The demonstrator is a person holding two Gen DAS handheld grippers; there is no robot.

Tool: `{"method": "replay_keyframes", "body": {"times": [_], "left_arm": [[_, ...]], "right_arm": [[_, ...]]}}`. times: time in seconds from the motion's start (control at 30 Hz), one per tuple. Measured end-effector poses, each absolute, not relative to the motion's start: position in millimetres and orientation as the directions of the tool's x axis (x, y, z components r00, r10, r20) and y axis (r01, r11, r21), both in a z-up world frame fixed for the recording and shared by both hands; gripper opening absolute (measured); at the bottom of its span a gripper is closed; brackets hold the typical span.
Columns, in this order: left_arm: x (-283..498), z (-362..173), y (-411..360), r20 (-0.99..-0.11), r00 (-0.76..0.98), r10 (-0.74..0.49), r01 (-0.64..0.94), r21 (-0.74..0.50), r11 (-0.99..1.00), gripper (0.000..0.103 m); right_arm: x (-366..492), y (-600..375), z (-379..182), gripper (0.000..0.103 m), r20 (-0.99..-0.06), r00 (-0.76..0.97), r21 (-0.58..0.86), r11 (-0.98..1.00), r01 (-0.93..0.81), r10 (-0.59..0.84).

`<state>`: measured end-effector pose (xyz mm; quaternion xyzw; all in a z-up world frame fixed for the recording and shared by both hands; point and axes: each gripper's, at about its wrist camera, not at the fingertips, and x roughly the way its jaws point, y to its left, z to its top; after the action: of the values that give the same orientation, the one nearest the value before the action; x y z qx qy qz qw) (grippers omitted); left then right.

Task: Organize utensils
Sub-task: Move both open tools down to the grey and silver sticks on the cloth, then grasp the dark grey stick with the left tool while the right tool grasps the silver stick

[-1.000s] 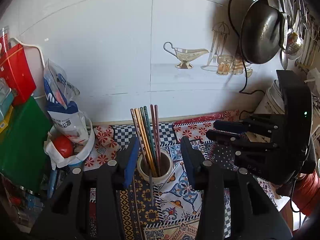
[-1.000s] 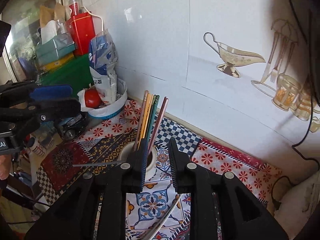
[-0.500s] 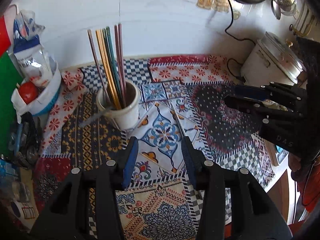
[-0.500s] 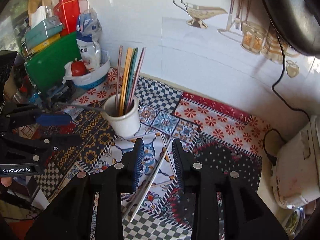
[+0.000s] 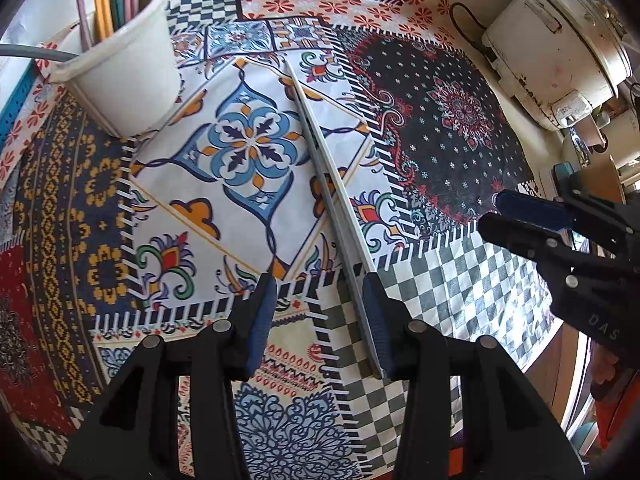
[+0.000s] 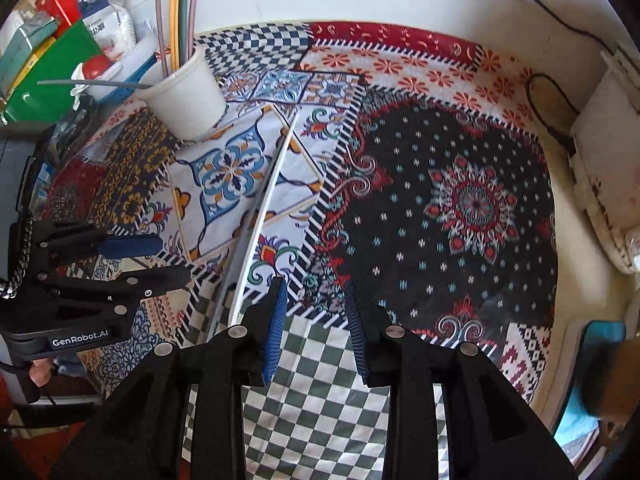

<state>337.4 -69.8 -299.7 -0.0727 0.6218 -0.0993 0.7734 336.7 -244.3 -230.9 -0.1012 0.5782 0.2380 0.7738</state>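
A white cup (image 5: 124, 76) holds several coloured chopsticks (image 5: 106, 0) plus one grey one lying across its rim; it also shows in the right wrist view (image 6: 188, 96). A pair of grey chopsticks (image 5: 332, 196) lies diagonally on the patterned cloth, seen too in the right wrist view (image 6: 260, 216). My left gripper (image 5: 318, 300) is open and low over the pair's near end, which lies by its right finger. My right gripper (image 6: 314, 312) is open and empty, just right of the pair's near end.
A patterned patchwork cloth (image 6: 460, 200) covers the table. A white rice cooker (image 5: 560, 40) stands at the right with its black cord (image 6: 548, 92). A green box (image 6: 48, 72), a red carton and a bag stand at the far left.
Both grippers have dropped and tilted down toward the cloth. The cup has moved to the upper left of both views, and the grey pair now lies right at the left gripper's fingers.
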Motion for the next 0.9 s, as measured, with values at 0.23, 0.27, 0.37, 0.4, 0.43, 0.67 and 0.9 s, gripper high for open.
{"method": "replay_keyframes", "body": {"times": [0.23, 0.27, 0.37, 0.4, 0.43, 0.67, 0.9], "left_arm": [[331.8, -318.9, -92.4, -0.96, 0.194, -0.203, 0.119, -0.182, 0.976, 0.023], [330.6, -319.8, -93.4, -0.961, 0.199, -0.192, 0.127, -0.169, 0.977, 0.019], [327.5, -323.8, -87.0, -0.963, 0.21, -0.168, 0.111, -0.148, 0.983, 0.007], [325.8, -324.1, -81.8, -0.962, 0.213, -0.17, 0.097, -0.153, 0.984, 0.007], [323.9, -323.9, -75.7, -0.962, 0.215, -0.169, 0.079, -0.155, 0.985, 0.007], [306.3, -325.8, -29.4, -0.968, 0.205, -0.148, -0.025, -0.157, 0.987, 0.007], [275.7, -322.6, -10.3, -0.972, 0.161, -0.173, -0.013, -0.177, 0.984, 0.007]], "right_arm": [[325.4, -251.1, -240.7, 0.027, -0.947, 0.192, 0.142, 0.874, -0.465, 0.256], [323.3, -250.4, -241.8, 0.027, -0.947, 0.189, 0.148, 0.872, -0.467, 0.261], [316.6, -244.5, -248.5, 0.027, -0.946, 0.168, 0.167, 0.862, -0.478, 0.277], [313.2, -240.5, -251.4, 0.027, -0.946, 0.158, 0.175, 0.857, -0.485, 0.282], [310.8, -235.8, -255.0, 0.027, -0.947, 0.148, 0.179, 0.851, -0.493, 0.286], [287.8, -203.1, -271.1, 0.027, -0.947, 0.12, 0.187, 0.812, -0.553, 0.3], [276.2, -189.6, -285.1, 0.023, -0.956, 0.139, 0.134, 0.806, -0.576, 0.258]]}}
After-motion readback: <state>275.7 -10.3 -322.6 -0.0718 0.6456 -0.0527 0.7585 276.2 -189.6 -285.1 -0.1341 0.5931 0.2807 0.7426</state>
